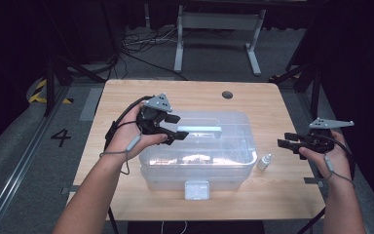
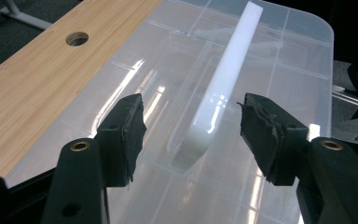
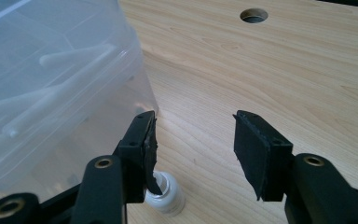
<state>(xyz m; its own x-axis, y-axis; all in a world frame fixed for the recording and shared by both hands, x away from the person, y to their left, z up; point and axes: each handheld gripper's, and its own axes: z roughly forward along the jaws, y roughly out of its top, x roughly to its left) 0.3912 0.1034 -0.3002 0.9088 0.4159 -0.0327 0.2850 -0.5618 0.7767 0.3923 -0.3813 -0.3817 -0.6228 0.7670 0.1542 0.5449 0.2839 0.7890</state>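
A clear plastic storage box [image 1: 197,158] with its lid on stands in the middle of the wooden table [image 1: 126,97]. A long white handle [image 1: 202,129] lies along the lid. My left gripper [image 1: 175,134] hovers open over the lid's left end. In the left gripper view its fingertips [image 2: 191,135] stand either side of the near end of the white handle [image 2: 223,79], apart from it. My right gripper [image 1: 287,140] is open, held right of the box with nothing in it. A small white bottle [image 1: 264,162] stands beside the box, and the bottle [image 3: 165,193] shows just under my right gripper [image 3: 193,149].
A white latch [image 1: 196,190] sits on the box's front wall. A round cable hole [image 1: 227,94] is at the table's far edge. Bare wood lies to the right of the box wall [image 3: 51,70]. A desk frame and cables are on the floor beyond the table.
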